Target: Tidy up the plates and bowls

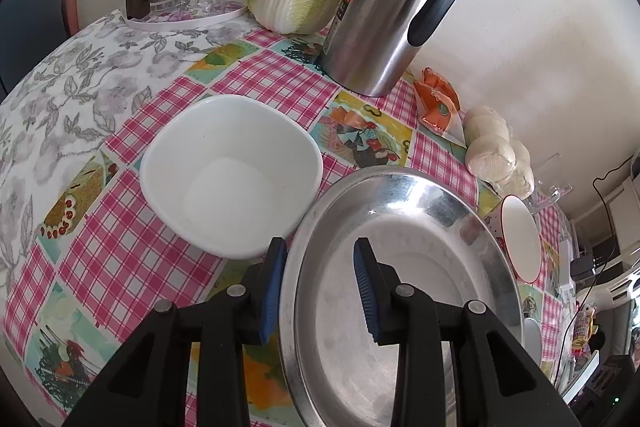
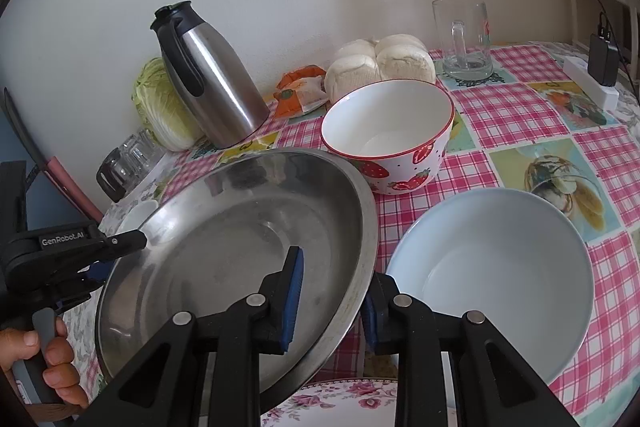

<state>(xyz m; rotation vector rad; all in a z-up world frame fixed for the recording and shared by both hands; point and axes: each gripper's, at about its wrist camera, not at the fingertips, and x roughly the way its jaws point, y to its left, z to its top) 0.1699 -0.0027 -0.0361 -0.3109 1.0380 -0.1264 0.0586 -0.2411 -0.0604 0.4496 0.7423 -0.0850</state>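
Jaws straddle round shiny steel plate (image 1: 400, 267) rim.

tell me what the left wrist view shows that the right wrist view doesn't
Only the left wrist view shows the whole square white bowl.

Only the right wrist view shows the pale blue bowl, the floral plate and the person's hand.

Both show the steel plate, the strawberry bowl and the thermos jug.

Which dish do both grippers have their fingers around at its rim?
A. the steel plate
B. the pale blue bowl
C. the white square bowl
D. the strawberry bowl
A: each gripper's two blue-padded fingers straddle the rim of the steel plate, the left gripper and the right gripper on opposite sides.
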